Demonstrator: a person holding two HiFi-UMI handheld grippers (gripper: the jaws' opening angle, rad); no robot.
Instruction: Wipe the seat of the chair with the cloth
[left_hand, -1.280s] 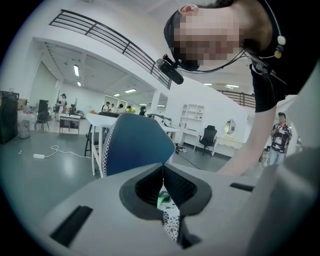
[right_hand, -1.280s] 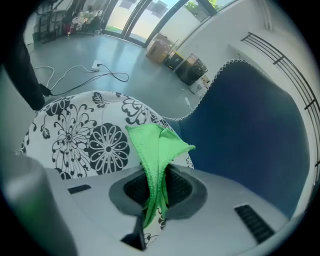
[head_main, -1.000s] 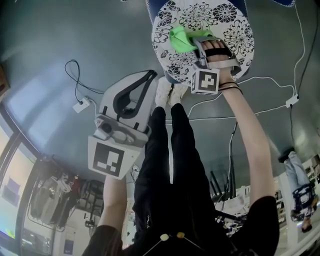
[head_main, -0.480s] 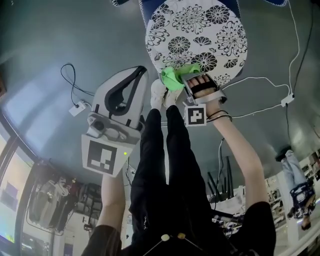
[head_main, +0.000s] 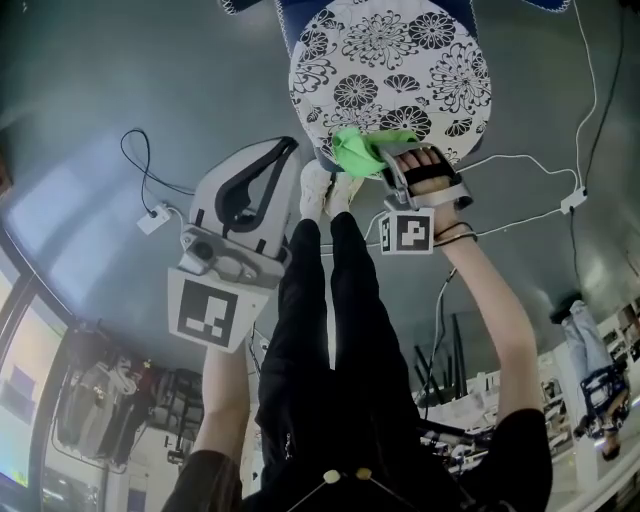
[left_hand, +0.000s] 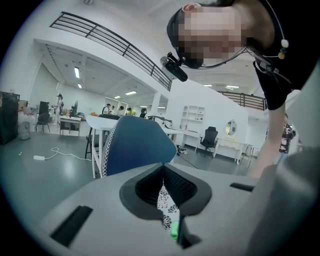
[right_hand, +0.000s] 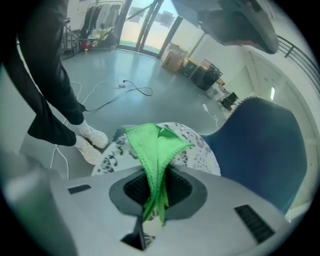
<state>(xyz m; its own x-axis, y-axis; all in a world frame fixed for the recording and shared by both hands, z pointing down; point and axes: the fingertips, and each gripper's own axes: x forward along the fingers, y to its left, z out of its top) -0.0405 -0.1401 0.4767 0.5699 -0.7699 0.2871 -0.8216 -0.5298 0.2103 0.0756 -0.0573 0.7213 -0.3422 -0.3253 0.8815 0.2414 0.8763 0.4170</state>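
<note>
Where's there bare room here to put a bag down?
Most of the patterned seat is bare, from the green cloth to the backrest. The grey floor left of the seat is open too. Crowded at the seat's near edge: cloth, right gripper, shoes.

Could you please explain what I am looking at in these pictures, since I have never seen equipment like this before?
There is no robot here: a person holds a two-jaw gripper in each hand. The head view comes from a camera on the person's head, looking down past their legs at a chair with a flowered seat. The other two views come from a camera riding on each gripper, looking along its jaws. The right gripper is shut on a green cloth, held at the near edge of the seat. The left gripper is shut on nothing and is held aside over the floor. The blue shape in both gripper views is the chair's back.
</note>
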